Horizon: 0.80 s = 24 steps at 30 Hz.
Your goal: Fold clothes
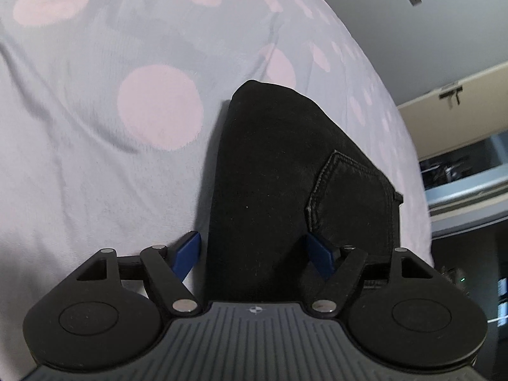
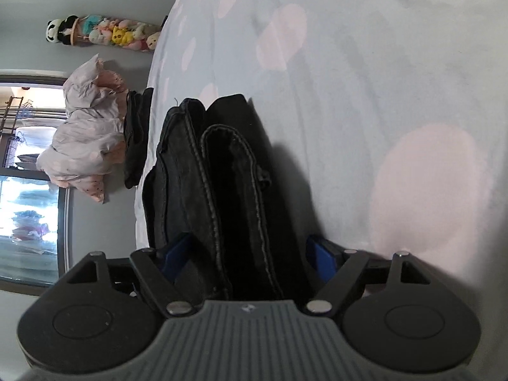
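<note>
Roughly centred: folded black jeans (image 1: 279, 171) on a polka-dot bed sheet (image 1: 95, 158), between both hand-held grippers.
Long axis runs near to far from each camera. Left hand-held gripper (image 1: 255, 254) spread, blue pads flanking the fabric; right hand-held gripper (image 2: 249, 254) likewise spread around layered edges. Near end hidden beneath gripper bodies; pad contact unclear.

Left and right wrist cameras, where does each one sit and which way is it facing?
Left wrist: sits behind the left gripper, looking along its fingers at black jeans on a dotted bedsheet.
Right wrist: sits behind the right gripper, facing the jeans' folded layers, with plush toys beyond.
Shared: jeans, bedsheet.
</note>
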### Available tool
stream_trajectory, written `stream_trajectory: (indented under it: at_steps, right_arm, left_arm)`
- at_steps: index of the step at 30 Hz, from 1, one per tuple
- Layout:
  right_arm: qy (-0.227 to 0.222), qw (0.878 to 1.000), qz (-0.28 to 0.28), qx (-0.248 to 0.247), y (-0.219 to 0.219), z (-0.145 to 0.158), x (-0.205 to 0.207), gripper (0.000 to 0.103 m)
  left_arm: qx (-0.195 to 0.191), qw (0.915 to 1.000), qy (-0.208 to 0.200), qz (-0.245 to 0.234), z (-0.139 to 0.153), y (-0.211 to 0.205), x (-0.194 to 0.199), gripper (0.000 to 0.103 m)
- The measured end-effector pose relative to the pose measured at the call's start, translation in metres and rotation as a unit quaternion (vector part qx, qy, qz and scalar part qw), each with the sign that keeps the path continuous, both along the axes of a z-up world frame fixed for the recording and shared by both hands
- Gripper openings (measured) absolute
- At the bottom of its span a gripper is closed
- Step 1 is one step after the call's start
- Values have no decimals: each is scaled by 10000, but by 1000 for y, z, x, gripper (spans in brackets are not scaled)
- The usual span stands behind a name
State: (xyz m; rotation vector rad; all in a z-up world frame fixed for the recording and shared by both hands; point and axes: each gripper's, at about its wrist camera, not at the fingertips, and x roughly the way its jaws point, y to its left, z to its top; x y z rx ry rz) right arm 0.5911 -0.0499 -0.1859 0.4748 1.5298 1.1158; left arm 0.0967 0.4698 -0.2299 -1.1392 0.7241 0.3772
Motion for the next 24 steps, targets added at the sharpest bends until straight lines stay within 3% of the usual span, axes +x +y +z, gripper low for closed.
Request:
stream_trajectory:
  at_steps: [5,8,13,19,24]
  right_arm:
    - [-103,9999,-3,85,0,3,-4,67]
    - [-176,9997,-32,162,-2,11,-8,54]
    - [-510,9986,36,141,-2,40,-17,43]
    - [-860,9959,184,226,15,84,-40,38]
    - [-1045,9933,191,455,50,113,-56,37]
  left_arm:
    - [-2,10000,-64,-4,1,0,1,65]
    - [71,9999,-72,1,5,-2,2,53]
    - [194,9996,-203,90,17,-3,-2,36]
    - [476,9982,-261,259,46,11,-14,33]
    - [830,9957,-339,228,82,54,-28,32]
